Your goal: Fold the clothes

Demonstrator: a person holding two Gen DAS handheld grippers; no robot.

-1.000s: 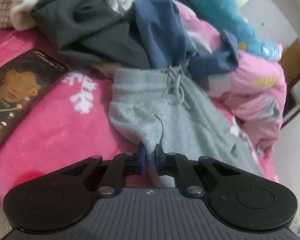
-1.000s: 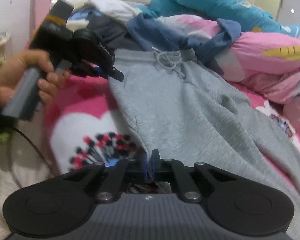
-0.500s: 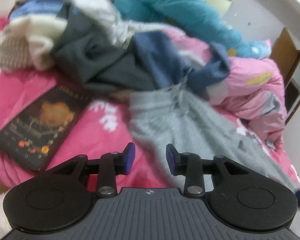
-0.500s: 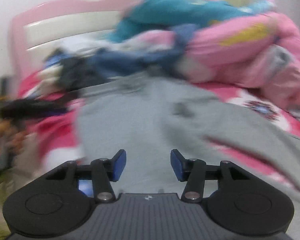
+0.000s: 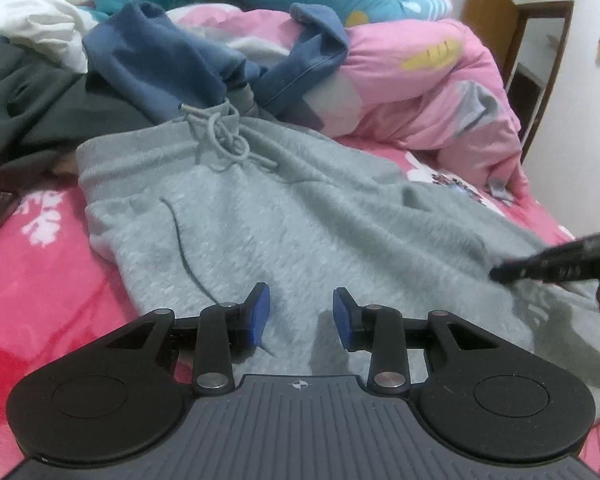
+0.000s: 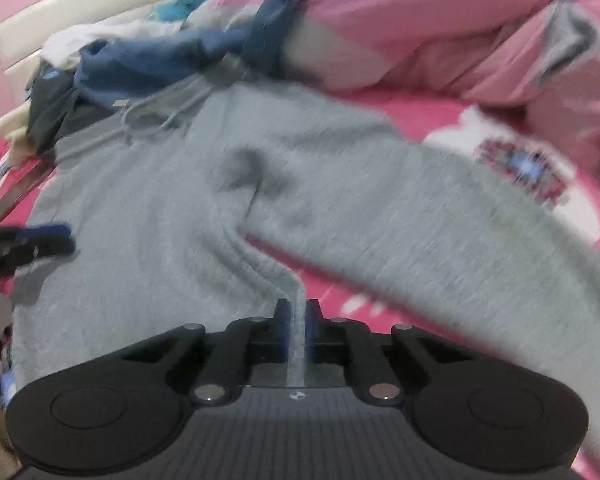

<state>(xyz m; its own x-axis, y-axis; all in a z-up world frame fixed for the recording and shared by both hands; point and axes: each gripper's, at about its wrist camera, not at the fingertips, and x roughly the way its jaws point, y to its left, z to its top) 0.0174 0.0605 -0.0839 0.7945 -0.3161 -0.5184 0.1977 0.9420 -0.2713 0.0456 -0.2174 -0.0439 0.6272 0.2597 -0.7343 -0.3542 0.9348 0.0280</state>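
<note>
Two grippers on one pair of grey sweatpants (image 5: 300, 220), spread flat over the pink blanket (image 5: 40, 272).

Left wrist view: left gripper (image 5: 300, 316) sits with its blue pads wide apart and nothing between them, right over the pants below the waistband. Drawstring (image 5: 220, 140) is up at 12 o'clock, and a navy garment (image 5: 152, 56) is piled behind it. Right gripper (image 5: 556, 266) pokes in at 3 o'clock.

Right wrist view, a bit blurry: right gripper (image 6: 297, 320) is pinched tight on a fold of the sweatpants at the crotch, legs splitting off toward 9 and 3 o'clock. Pink duvet (image 6: 440, 40) is bunched at 1 o'clock.
</note>
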